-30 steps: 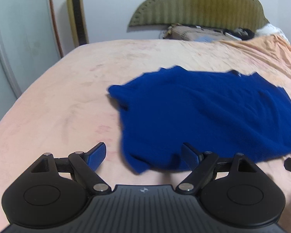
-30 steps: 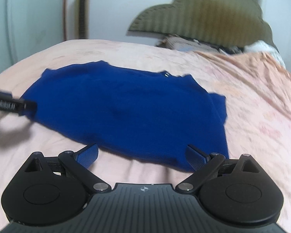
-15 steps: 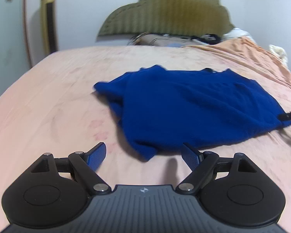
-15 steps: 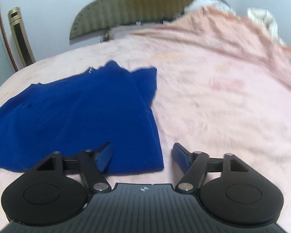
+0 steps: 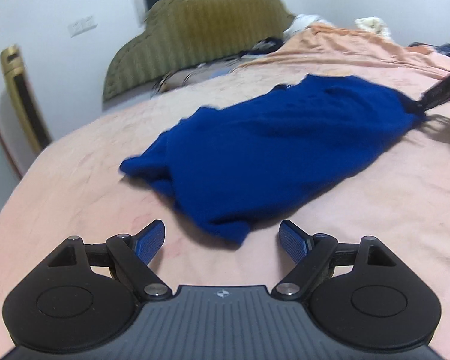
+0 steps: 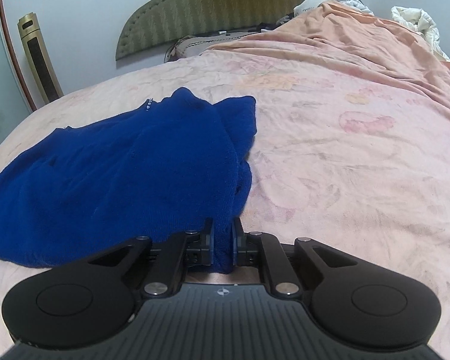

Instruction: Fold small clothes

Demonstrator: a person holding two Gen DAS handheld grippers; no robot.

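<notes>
Nearest to us, our right claw [image 6: 223,241] is clamped on a fold at the near edge of the blue top [image 6: 120,174], the cloth bunched between the two closed fingers. From there the top spreads away and to the left across the bed [image 6: 345,165], its right edge running back from the claw in a doubled, rumpled line to a sleeve end. Right of that edge the pink sheet lies bare and wide, with only faint prints and creases.

Our left claw [image 5: 222,241] is spread wide and holds nothing; it hovers over bare sheet just short of the top's [image 5: 270,150] near corner, which points down between the fingers without touching them. In this view the top lies slantwise, a loose sleeve lump jutting at its left edge, and its far right corner is drawn to a point where the right claw [image 5: 441,91] pinches it. Bare sheet [image 5: 75,180] runs to the left of the cloth and in front of it.

Farther back, an orange blanket [image 6: 360,39] is heaped along the right side of the bed, with white bedding [image 6: 417,21] beyond it. An olive headboard [image 6: 225,6] stands against the wall, and a gold tower fan [image 6: 39,57] is at the far left.
</notes>
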